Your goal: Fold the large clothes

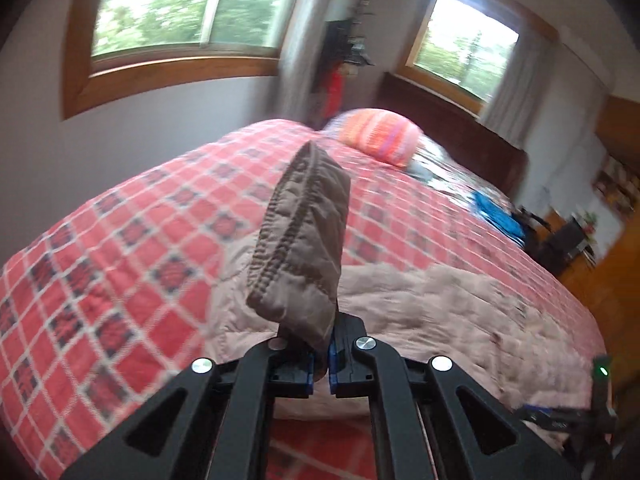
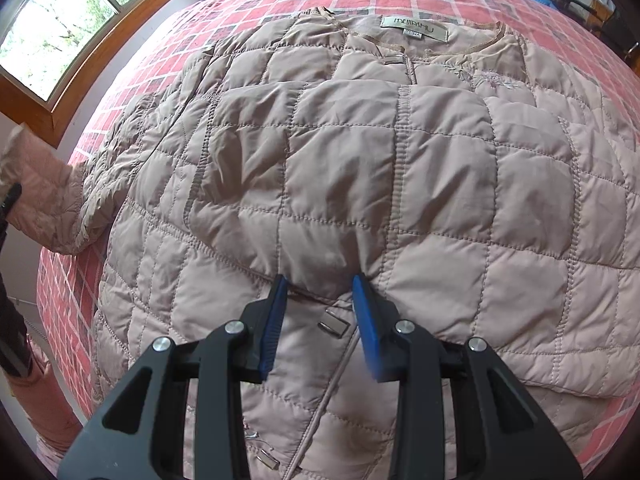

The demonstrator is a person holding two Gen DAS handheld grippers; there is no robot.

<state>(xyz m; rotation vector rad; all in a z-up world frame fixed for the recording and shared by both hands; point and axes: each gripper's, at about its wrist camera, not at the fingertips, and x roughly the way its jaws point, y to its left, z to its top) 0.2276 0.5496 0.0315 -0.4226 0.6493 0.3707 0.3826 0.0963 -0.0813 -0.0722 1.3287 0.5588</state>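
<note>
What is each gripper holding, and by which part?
Left gripper: shut on the jacket's cuff. Right gripper: open, holding nothing.

From my left gripper the way ahead is blocked at once: a cuff clamped between its fingers stands up right in front. To its left the bedspread lies flat and bare, open to the bed's edge. Far ahead to the right, a pillow and blue cloth take up that end. My right gripper has its fingers spread, tips on the jacket, which covers nearly everything ahead. A clasp lies between the fingers.
</note>
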